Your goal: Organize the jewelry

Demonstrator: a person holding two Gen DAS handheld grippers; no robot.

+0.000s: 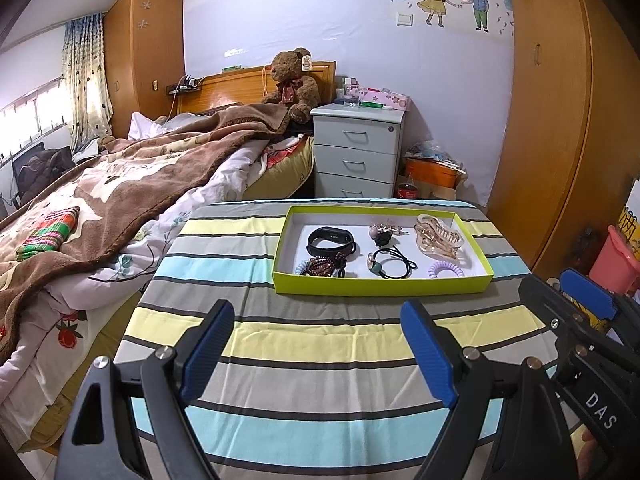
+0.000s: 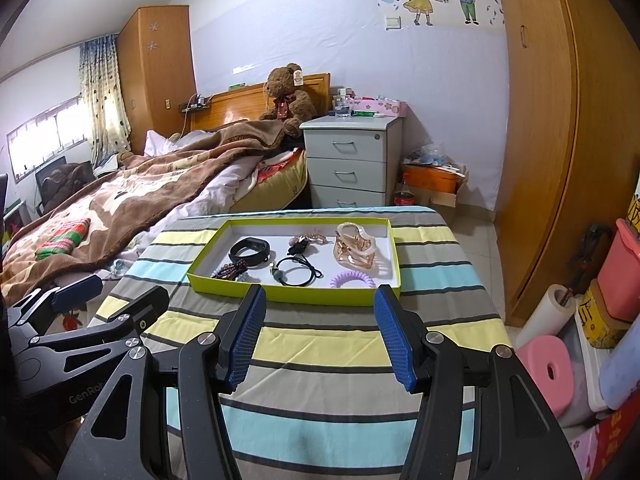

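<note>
A lime-green tray sits on the striped table. It holds a black wristband, a dark beaded bracelet, a black hair tie with a teal bead, a purple coil hair tie, a tan claw clip and a small dark hair ornament. My left gripper is open and empty, short of the tray. My right gripper is open and empty at the tray's near edge.
The striped tablecloth covers the table. A bed with a brown blanket lies left. A grey drawer unit stands behind. A wooden wardrobe and pink bins are at right.
</note>
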